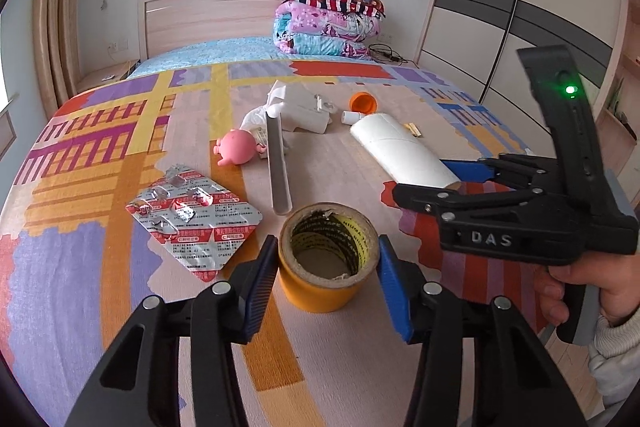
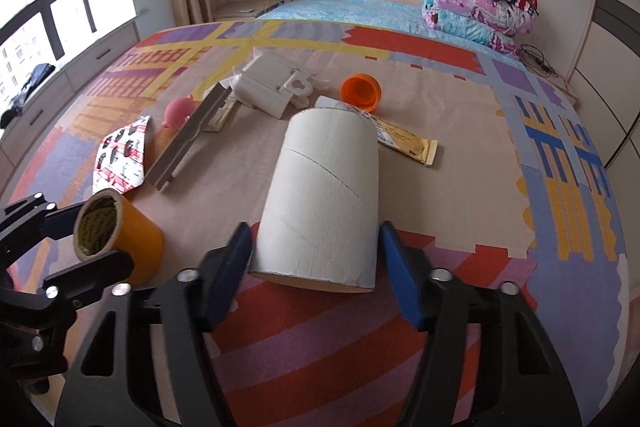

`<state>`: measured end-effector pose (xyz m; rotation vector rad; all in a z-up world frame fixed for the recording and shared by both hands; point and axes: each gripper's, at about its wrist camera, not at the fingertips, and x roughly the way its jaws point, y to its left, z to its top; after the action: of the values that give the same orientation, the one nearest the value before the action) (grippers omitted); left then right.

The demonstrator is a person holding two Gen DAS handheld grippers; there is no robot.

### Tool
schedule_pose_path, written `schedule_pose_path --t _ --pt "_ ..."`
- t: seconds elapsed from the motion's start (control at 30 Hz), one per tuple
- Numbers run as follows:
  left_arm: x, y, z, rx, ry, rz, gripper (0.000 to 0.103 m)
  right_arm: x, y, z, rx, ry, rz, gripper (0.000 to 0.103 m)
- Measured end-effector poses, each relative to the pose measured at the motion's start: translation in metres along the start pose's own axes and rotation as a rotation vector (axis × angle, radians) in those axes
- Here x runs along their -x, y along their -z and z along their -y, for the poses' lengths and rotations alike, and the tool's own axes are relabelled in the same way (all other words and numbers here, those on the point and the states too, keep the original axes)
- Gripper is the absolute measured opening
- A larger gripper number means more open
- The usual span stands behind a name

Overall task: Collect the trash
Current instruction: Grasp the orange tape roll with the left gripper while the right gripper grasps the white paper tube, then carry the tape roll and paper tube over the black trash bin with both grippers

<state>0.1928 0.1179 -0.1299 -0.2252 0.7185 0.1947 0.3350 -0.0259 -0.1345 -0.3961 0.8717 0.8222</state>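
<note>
An orange tape roll [image 1: 320,291] stands on end on the patterned bedspread [image 1: 100,227]. My left gripper [image 1: 326,259] has its blue pads against both sides of the roll. A wide white cardboard tube [image 2: 320,203] lies between the fingers of my right gripper [image 2: 314,247]; its right pad sits at the tube's wall, while a thin gap shows at the left pad. In the left wrist view the right gripper [image 1: 468,179] comes in from the right, held by a hand [image 1: 592,291], with the cardboard tube [image 1: 404,151] in front of it. The right wrist view shows the tape roll [image 2: 120,227] at the left.
On the bed lie a foil pill blister [image 1: 192,219], a pink toy [image 1: 238,147], a grey strip [image 1: 278,167], white packaging [image 1: 300,111], an orange cap [image 2: 360,93] and a yellow sachet [image 2: 404,141]. Folded quilts [image 1: 328,19] lie by the headboard; a wardrobe [image 1: 520,7] stands on the right.
</note>
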Motion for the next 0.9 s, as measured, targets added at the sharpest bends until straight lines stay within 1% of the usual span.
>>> schedule_pose_path --t 0.1,0.4,0.73,0.9 --pt "0.003 0.001 0.0 -0.004 0.001 0.006 0.047 0.002 0.0 0.0 0.0 0.01 0.008 0.059" --pt "0.021 0.005 0.006 -0.011 0.0 0.027 0.047 0.023 0.006 -0.001 -0.015 -0.02 0.035 0.058" --pt "0.057 0.017 0.023 -0.021 0.002 0.064 0.047 0.062 0.027 -0.013 0.011 -0.046 0.067 0.058" --pt "0.077 0.026 0.033 -0.031 0.009 0.083 0.047 0.088 0.041 -0.022 0.031 -0.061 0.091 0.058"
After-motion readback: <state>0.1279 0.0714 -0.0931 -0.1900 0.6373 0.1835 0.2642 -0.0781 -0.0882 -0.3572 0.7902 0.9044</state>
